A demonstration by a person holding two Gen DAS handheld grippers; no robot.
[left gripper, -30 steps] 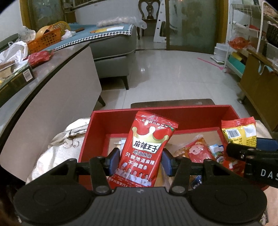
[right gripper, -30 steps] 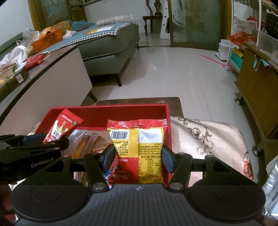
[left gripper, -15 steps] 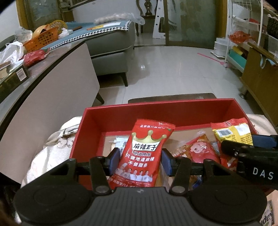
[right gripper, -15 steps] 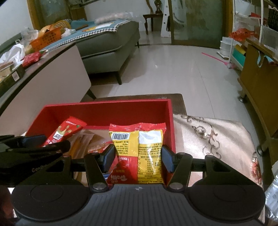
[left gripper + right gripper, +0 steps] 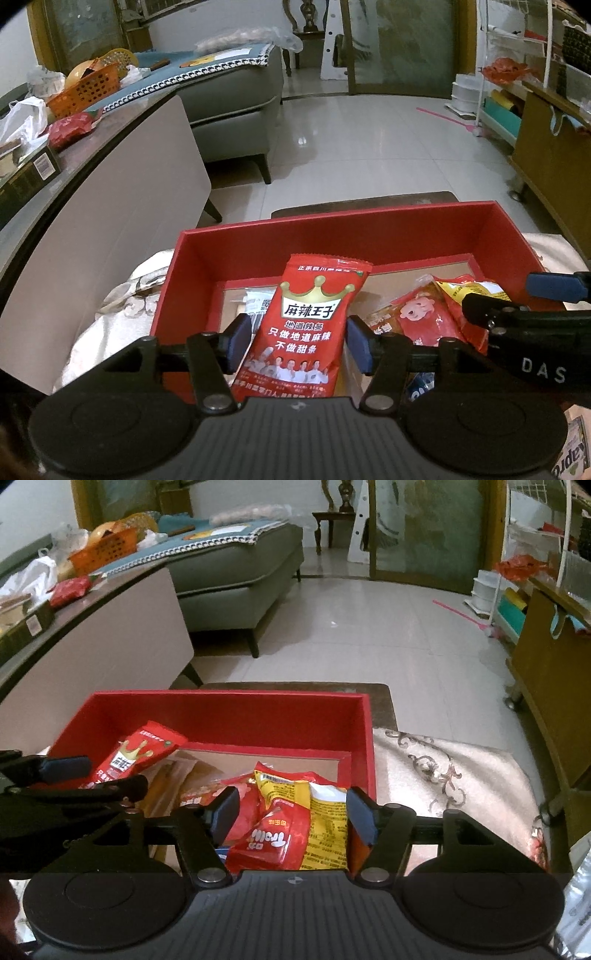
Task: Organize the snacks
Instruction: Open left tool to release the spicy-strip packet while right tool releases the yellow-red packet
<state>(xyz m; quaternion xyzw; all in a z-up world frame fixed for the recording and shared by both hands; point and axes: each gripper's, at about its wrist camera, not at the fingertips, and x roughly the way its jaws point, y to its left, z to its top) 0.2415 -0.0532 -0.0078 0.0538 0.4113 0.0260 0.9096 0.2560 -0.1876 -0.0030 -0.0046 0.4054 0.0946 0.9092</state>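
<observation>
Low in the left wrist view, the left gripper (image 5: 295, 341) frames a red pouch (image 5: 304, 325) that stands tilted against the near wall of the red box (image 5: 332, 240); its jaws are opening, the pads seem just clear of the pouch edges or barely brushing them, so I judge the hold let go. Low in the right wrist view, the right gripper (image 5: 290, 818) is likewise opening, with a yellow bag (image 5: 317, 808) slumped between the pads onto other packets on the box floor, apparently untouched. Both packs look light, soft and crinkly, with slick foil that could slide in a weak pinch; the flat crimped seams or the side edges at mid-height look the safest places to take hold, squeezing gently so the contents are not crushed. Further in, a red packet (image 5: 421, 317) lies centre right of the left view. The box sits on a patterned cloth (image 5: 443, 771), with pale floor tiles beyond filling the upper frame
</observation>
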